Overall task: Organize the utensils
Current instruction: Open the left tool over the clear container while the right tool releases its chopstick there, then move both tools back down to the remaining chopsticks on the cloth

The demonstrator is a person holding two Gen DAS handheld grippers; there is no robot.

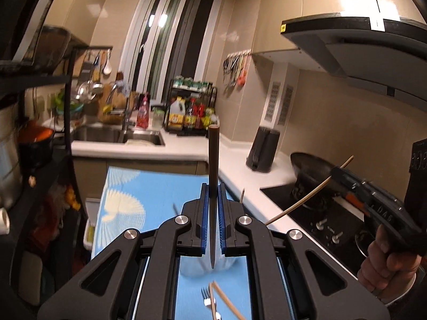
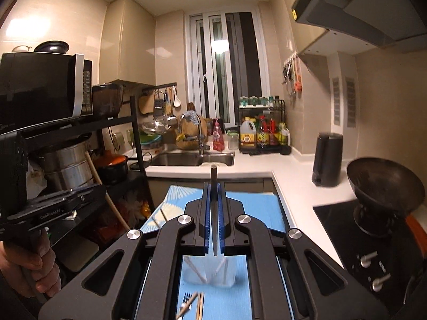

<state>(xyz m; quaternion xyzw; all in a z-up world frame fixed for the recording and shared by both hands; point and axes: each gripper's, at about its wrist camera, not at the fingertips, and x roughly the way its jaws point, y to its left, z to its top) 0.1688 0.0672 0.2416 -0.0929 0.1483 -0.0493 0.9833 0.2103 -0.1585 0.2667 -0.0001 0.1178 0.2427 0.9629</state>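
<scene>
Left wrist view: left gripper (image 1: 213, 189) clamps a dark chopstick (image 1: 213, 157); blue mat (image 1: 149, 194) below, white bench (image 1: 186, 146), sink (image 1: 117, 134) at ten o'clock. Right gripper (image 2: 213, 190) pinches another dark chopstick (image 2: 213, 178); fork (image 2: 185, 302) at six, wok (image 2: 385, 186) at three.

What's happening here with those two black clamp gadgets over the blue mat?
A person holds a hand-held gripper in each hand, tidying utensils. The left gripper is shut on a dark brown chopstick, and the right gripper is shut on another dark chopstick, both raised above the blue patterned mat. Below sit a clear plastic container, a metal fork and pale wooden chopsticks, still on the mat.
</scene>
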